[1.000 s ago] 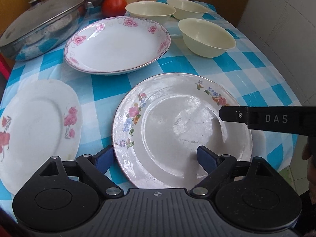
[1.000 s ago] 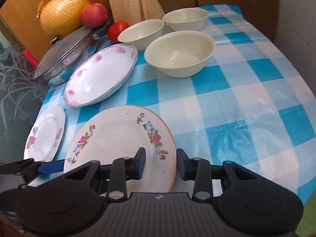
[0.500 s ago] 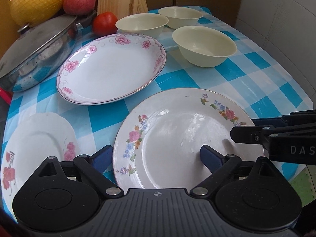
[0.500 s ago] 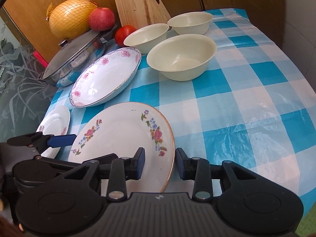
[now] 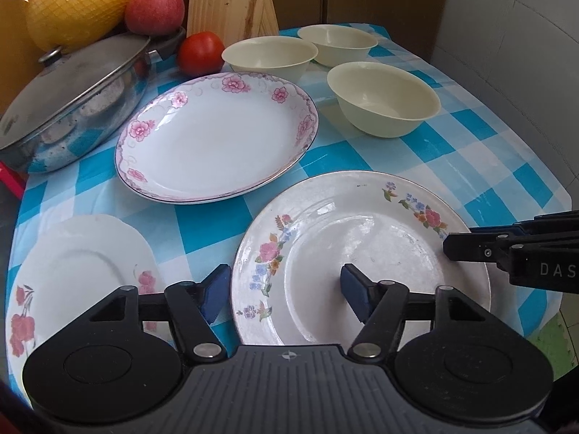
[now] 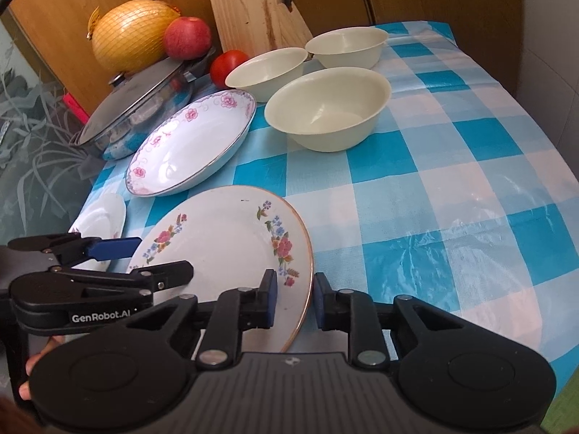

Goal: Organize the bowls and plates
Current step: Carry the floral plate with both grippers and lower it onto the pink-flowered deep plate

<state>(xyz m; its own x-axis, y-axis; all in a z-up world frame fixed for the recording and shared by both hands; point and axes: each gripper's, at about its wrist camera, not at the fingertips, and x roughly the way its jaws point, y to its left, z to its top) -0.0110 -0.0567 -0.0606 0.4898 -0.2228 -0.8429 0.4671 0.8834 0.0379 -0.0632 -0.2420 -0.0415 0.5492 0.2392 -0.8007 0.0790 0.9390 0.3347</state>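
Three cream bowls are sitting at the far end of the surface [image 6: 452, 166], which is wearing a blue-and-white checked cloth: the nearest bowl [image 6: 327, 108] standing apart, the middle bowl [image 6: 267, 70] and the far bowl [image 6: 345, 47] touching rim to rim. A tomato [image 6: 228, 66] is lying just left of them, before an upright wooden cutting board [image 6: 253, 7]. A lidded pan [image 5: 72, 97] is occupying the far left corner, with an apple [image 5: 155, 9] and a netted pomelo [image 5: 81, 0] behind it. A deep pink-flowered plate [image 5: 217, 137] is lying beside the pan, and a small red-flowered plate [image 5: 72, 275] is lying at the near left edge.

The multicoloured floral plate [image 5: 362, 246] is lying at the near edge — both tools are working at it. The left tool [image 5: 286, 294] is standing wide spread, its left finger [image 5: 215, 291] outside the plate's left rim and its right finger over the plate's well. The right tool [image 6: 295, 298] is straddling the plate's right rim, narrowly parted — whether its pads are touching the rim I cannot tell.
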